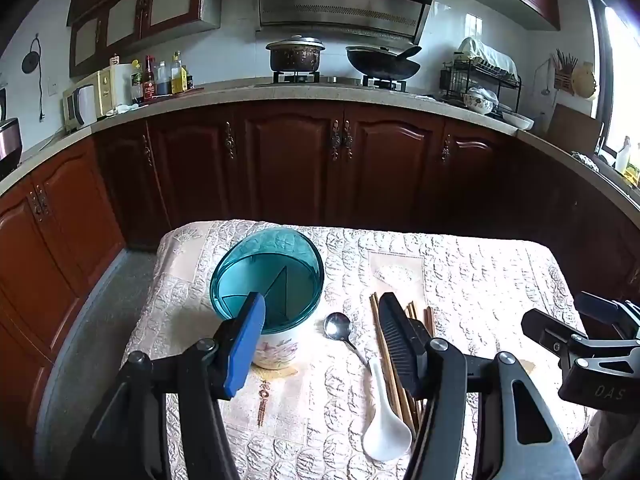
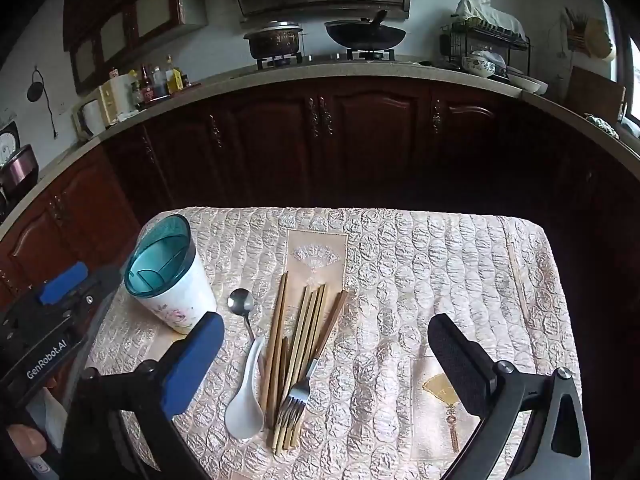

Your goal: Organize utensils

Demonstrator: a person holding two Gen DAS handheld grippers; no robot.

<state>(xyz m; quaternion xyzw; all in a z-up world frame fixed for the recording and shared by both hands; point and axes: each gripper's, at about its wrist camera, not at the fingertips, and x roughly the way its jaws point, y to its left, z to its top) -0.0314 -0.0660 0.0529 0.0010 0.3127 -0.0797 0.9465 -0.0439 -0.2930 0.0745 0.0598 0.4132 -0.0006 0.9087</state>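
A white floral utensil holder with a teal divided insert [image 1: 267,280] [image 2: 166,276] stands upright at the table's left. To its right lie a metal spoon [image 1: 338,327] [image 2: 241,305], a white ceramic soup spoon [image 1: 385,428] [image 2: 245,400], several wooden chopsticks [image 2: 304,344] [image 1: 390,376] and metal forks [image 2: 298,400]. My left gripper [image 1: 324,320] is open and empty, hovering over the metal spoon between holder and chopsticks. My right gripper [image 2: 326,340] is open and empty above the chopsticks.
The table wears a quilted cream cloth [image 2: 420,280]. Dark wooden cabinets [image 1: 288,160] and a counter with a pot [image 1: 296,54], a wok [image 1: 382,62] and a dish rack [image 1: 480,76] stand behind it.
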